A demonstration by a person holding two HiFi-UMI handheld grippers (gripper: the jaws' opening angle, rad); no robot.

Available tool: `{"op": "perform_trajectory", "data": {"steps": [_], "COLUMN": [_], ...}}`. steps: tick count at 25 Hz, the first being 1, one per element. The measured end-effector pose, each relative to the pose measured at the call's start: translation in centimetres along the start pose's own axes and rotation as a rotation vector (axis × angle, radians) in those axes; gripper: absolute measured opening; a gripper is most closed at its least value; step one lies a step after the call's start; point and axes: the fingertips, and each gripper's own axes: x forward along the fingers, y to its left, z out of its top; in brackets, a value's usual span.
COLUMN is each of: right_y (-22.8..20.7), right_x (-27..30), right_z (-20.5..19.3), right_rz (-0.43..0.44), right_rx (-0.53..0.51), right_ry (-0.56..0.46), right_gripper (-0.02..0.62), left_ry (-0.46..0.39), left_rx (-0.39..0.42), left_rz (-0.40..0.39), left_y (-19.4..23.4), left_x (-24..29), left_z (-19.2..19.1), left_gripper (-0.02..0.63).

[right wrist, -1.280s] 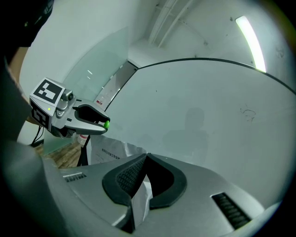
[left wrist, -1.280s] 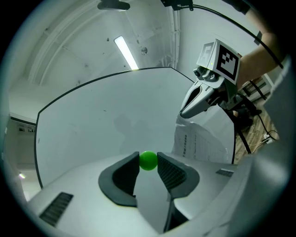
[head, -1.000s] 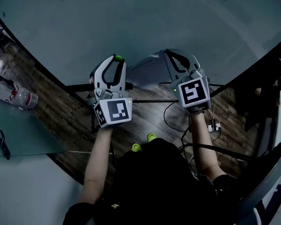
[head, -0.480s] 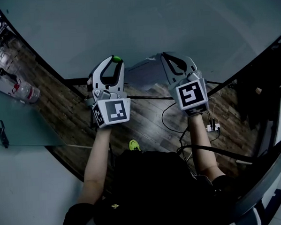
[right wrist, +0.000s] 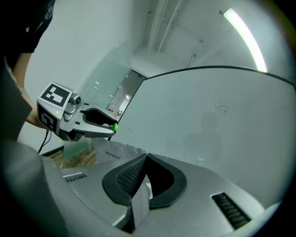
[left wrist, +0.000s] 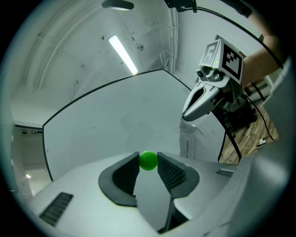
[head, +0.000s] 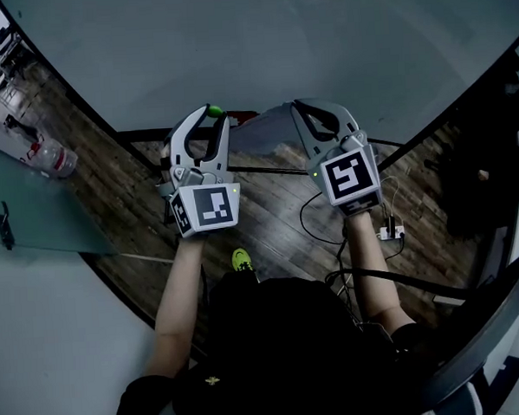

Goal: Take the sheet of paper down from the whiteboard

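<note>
The right tool (right wrist: pixel 144 158) is pinched tight on the edge of a thin white sheet of paper with a line of small print (right wrist: pixel 114 152). The sheet droops away to that tool's left, toward the left tool (head: pixel 210 118), which grips a small glossy green ball (left wrist: pixel 148 160) at its very tips. Just beyond both tools stands the pale whiteboard (right wrist: pixel 208 115). With so slim a bite, the limp, slightly creased sheet could slide out, or tear if tugged, and the ball might squirt free.
</note>
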Motion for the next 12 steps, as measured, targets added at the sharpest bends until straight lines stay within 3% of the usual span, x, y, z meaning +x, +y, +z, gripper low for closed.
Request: {"op": "perform_trajectory", "data": {"steps": [12], "right_y": [0.2], "right_x": [-4.1], "right_z": [-0.4], "right_rz": [0.051], "right_rx": [0.015], "right_ry": [-0.039], "right_gripper": [0.017], "left_ry": [0.014], "left_rx": [0.025], "left_rz": [0.034], "left_y": [-2.6], "left_x": [-2.4], "left_z": [3.0], "left_gripper": [0.143]}}
